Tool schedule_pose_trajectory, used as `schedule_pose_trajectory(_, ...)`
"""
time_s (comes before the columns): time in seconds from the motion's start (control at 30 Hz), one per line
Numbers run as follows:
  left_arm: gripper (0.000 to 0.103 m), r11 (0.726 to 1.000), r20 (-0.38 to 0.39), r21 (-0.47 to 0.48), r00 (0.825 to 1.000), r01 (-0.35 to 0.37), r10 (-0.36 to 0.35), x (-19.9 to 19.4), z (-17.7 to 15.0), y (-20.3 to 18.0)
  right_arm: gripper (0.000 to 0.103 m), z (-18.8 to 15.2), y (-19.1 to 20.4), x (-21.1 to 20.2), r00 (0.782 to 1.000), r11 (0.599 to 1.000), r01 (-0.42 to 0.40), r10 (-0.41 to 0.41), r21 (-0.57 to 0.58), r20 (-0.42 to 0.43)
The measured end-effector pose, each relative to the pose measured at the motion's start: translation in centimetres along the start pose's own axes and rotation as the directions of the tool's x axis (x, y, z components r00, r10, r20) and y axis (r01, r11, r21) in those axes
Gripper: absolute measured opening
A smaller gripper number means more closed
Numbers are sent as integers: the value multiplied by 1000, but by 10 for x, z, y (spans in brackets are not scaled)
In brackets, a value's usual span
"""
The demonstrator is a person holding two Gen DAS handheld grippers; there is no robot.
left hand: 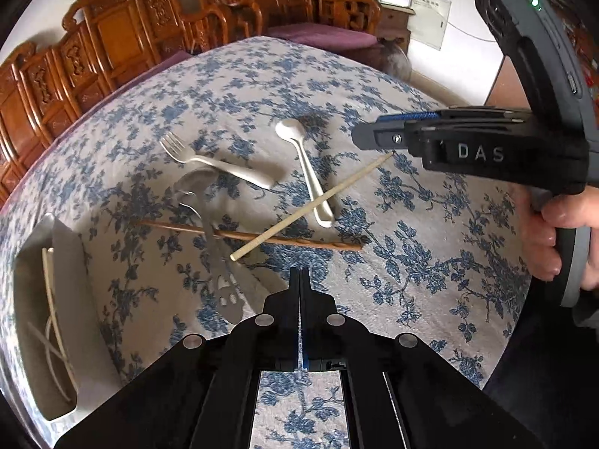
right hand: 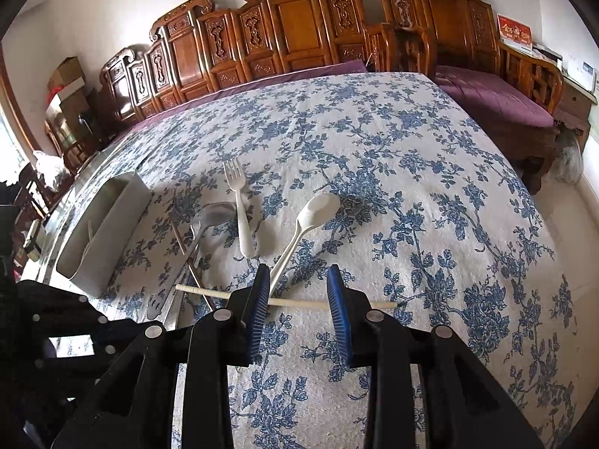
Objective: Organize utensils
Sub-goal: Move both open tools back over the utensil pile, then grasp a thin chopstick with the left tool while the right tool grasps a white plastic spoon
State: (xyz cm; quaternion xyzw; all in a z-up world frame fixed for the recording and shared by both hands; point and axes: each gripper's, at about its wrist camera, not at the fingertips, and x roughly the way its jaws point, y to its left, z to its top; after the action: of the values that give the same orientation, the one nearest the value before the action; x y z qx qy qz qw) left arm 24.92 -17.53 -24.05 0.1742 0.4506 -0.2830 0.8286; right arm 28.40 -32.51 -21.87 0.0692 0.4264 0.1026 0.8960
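My right claw [right hand: 297, 292] hangs spread wide above the table [right hand: 430, 194], with the cream chopstick [right hand: 295, 302] lying crosswise between its fingers. Just beyond it lie a white spoon [right hand: 310, 217] and white fork [right hand: 239, 209]; the white holder [right hand: 108, 224] sits far left.

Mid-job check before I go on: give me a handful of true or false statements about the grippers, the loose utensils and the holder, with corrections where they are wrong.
1. The right gripper is open, one finger on each side of the cream chopstick. True.
2. The left gripper holds the brown chopstick. False: it is shut on nothing; the chopstick lies on the tablecloth.
3. The cream chopstick lies across the white spoon. True.
4. The white holder is empty. False: pale utensils already lie inside.
5. The white fork is in the holder. False: it lies on the cloth beside the metal spoon.
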Motion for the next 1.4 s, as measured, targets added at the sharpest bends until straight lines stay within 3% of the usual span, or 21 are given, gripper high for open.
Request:
schedule_pose_trajectory(0.13, 1, 998, 0, 7, 998, -62, 62, 2, 11, 8, 34, 0, 1, -1, 1000, 1000, -2, 2, 9, 4)
schedule_pose_trajectory(0.2, 19, 998, 1, 2, 998, -63, 63, 6, 18, 14, 34, 0, 0, 0, 1000, 1000, 0, 0, 13, 1)
schedule_pose_trajectory(0.27, 27, 997, 1, 10, 997, -71, 71, 11, 22, 17, 34, -1, -1, 0, 1000, 1000, 1, -1, 14, -2)
schedule_pose_trajectory(0.5, 27, 995, -81, 87, 995, -55, 62, 44, 20, 12, 34, 1, -6, 0, 1000, 1000, -10, 10, 28, 3)
schedule_pose_trajectory(0.6, 27, 994, -71, 98, 996, -50, 57, 42, 18, 12, 34, 2, -7, -1, 1000, 999, -16, 16, 34, 7)
schedule_pose_trajectory(0.73, 12, 994, -106, 106, 994, -25, 36, 44, 17, 11, 34, 2, -9, 0, 1000, 999, -19, 19, 44, 6)
schedule_pose_trajectory(0.97, 11, 993, -113, 116, 993, -30, 43, 50, 18, 7, 34, 2, -8, 1, 1000, 999, -16, 16, 45, -1)
schedule_pose_trajectory(1.07, 4, 994, -103, 112, 994, -12, 24, 48, 16, 5, 34, 1, -8, 1, 1000, 999, -16, 16, 49, 0)
schedule_pose_trajectory(1.4, 4, 999, 34, -39, 999, 14, -12, -3, 3, 19, 34, 2, -1, 8, 1000, 999, -21, 22, 28, -14)
